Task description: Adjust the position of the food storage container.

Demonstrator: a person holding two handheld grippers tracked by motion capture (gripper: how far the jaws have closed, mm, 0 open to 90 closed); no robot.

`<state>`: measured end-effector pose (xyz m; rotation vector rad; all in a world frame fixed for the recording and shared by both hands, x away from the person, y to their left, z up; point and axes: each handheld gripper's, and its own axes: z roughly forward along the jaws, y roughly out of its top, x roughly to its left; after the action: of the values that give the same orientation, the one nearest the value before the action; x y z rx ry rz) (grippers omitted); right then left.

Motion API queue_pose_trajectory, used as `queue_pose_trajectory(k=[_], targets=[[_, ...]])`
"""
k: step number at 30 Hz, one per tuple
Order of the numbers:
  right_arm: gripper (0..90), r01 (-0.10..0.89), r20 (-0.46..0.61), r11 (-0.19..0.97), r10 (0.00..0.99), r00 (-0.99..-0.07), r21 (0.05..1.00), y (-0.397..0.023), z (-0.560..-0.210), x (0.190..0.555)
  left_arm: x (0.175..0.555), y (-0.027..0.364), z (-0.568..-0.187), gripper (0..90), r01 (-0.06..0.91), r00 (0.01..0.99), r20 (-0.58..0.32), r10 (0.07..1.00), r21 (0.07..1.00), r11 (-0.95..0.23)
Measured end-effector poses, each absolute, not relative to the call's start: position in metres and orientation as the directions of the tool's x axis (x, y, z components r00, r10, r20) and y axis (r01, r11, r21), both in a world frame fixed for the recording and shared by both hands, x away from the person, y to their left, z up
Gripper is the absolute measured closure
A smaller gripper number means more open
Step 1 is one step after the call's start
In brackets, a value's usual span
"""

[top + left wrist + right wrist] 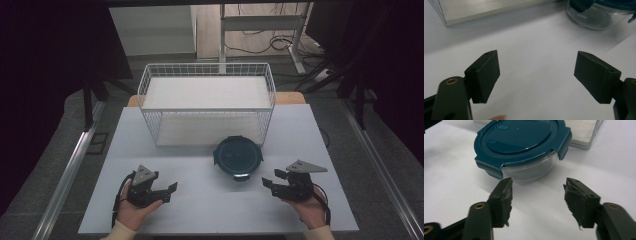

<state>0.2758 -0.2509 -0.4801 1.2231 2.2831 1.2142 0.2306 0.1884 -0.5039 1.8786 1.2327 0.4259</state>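
Glass container point(238, 158) with a teal clip-on lid point(521, 138) sits on the white worktop point(200, 200), just near of the white wire basket point(207, 102) and a little right of centre. Judging by its clear, thick-looking wall, it is probably rigid, fairly heavy for its size, smooth enough to slip, and breakable if dropped; the lid rim or its four locking flaps look like the surest places to take hold, or the body pinched from both sides. At near left, the left gripper point(170, 192) rests low over the worktop, its jaws spread wide and empty, angled toward the container. At near right, the right gripper point(267, 181) points at the container from close by, jaws likewise wide apart, holding nothing and touching nothing; its pads point(504, 200) look frayed.
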Motion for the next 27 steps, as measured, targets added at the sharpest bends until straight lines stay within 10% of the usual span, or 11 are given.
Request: queue_pose_trajectory(k=[27], targets=[[89.3,0.498,0.059,0.364,0.759,-0.648,0.787,-0.243,-0.432,0.337,0.224,0.185,-0.506,21.4,0.595,0.466,-0.151,0.872,0.782,-0.183]])
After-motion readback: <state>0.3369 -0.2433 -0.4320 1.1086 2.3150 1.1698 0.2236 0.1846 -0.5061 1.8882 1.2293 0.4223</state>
